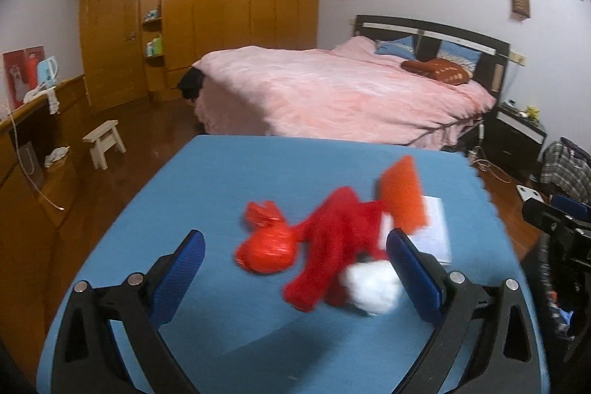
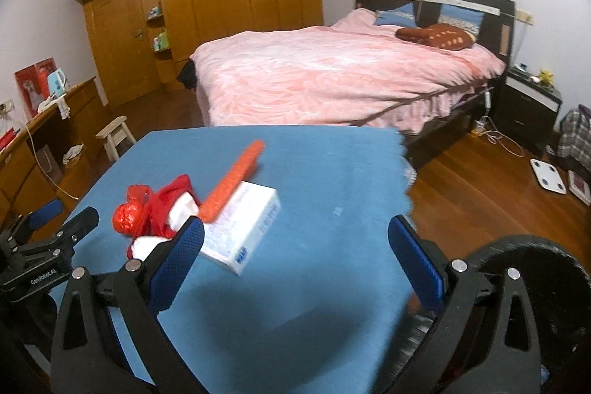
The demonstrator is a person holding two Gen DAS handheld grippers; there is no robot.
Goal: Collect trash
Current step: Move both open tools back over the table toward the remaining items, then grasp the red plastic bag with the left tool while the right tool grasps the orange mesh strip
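The trash lies in a loose heap on the blue table (image 1: 229, 180). A knotted red plastic bag (image 1: 266, 246) sits at the left of the heap, touching a red fleecy cloth (image 1: 334, 239) that has a white fluffy part (image 1: 373, 287) at its near end. An orange flat piece (image 1: 402, 194) leans tilted over the far end of the cloth and onto a white box (image 2: 243, 224) that lies flat on the table just right of the heap.

The left gripper (image 1: 295, 272) hangs just above the near side of the heap, its jaws spread wide and holding nothing; the bag and cloth show between its blue pads (image 1: 177, 276). The right gripper (image 2: 295, 264) is also wide apart and empty, over bare table to the right of the box. Beyond the table stands a bed (image 2: 332, 72) with a pink cover, and a wooden wardrobe (image 1: 221, 6) fills the far wall.
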